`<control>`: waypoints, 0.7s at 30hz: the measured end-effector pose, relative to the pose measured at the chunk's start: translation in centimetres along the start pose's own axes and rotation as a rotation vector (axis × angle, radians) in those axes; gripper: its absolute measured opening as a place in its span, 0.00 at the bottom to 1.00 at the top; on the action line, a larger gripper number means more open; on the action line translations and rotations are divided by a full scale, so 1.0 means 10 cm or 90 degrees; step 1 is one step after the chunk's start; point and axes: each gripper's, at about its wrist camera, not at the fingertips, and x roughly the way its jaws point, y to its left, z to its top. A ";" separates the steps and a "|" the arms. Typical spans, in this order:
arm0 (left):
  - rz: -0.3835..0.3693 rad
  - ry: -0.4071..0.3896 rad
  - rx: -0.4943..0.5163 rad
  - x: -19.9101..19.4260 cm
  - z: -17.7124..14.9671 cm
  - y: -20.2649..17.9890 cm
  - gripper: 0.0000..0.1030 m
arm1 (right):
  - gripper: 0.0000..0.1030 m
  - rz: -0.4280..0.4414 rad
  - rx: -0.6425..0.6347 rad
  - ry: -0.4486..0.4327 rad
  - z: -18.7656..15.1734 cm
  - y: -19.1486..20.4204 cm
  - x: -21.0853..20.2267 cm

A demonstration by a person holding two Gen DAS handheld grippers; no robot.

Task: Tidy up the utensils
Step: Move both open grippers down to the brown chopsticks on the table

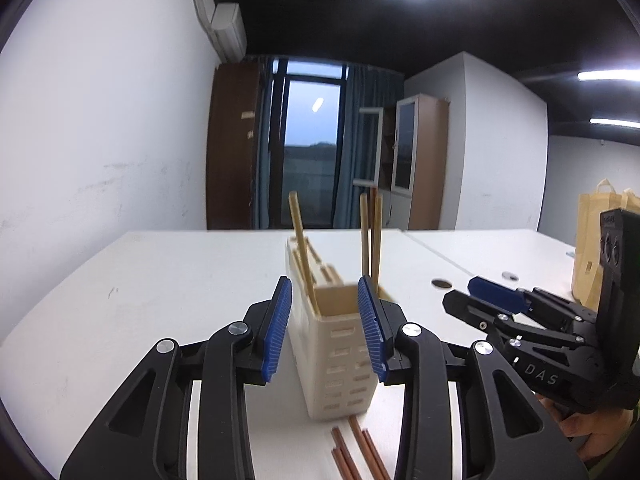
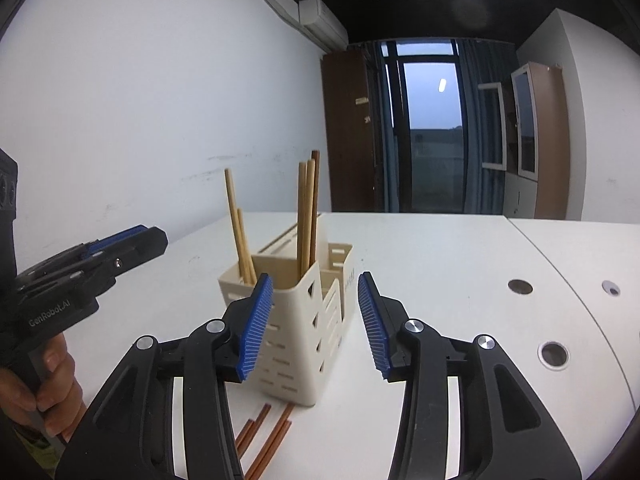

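Note:
A cream slotted utensil holder [image 1: 340, 344] stands on the white table, also in the right wrist view [image 2: 304, 320]. Light wooden chopsticks [image 1: 370, 236] stand upright in it [image 2: 306, 216], with one darker stick behind. Several reddish-brown chopsticks [image 1: 356, 452] lie on the table in front of the holder [image 2: 266, 436]. My left gripper [image 1: 326, 328] is open and empty, just in front of the holder. My right gripper [image 2: 316, 324] is open and empty, also facing the holder. Each gripper shows in the other's view: the right one [image 1: 486, 300] and the left one [image 2: 136, 238].
The white table [image 1: 160, 300] runs back to a wall and a window. A beige tote bag [image 1: 592, 240] stands at the far right. Round cable holes [image 2: 520, 287] sit in the table to the right. A cabinet [image 2: 540, 140] stands beyond.

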 end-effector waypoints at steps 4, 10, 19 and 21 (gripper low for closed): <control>0.000 0.024 -0.003 -0.02 -0.09 0.02 0.34 | 0.49 0.001 0.005 0.041 -0.12 0.05 0.02; 0.001 0.052 -0.032 -0.10 -0.23 0.14 0.36 | 0.50 -0.009 0.003 0.119 -0.35 0.09 0.16; 0.025 0.094 -0.048 -0.15 -0.46 0.21 0.37 | 0.50 -0.019 -0.013 0.197 -0.59 0.17 0.30; 0.030 0.101 -0.050 -0.16 -0.49 0.21 0.39 | 0.50 -0.022 -0.015 0.220 -0.66 0.18 0.34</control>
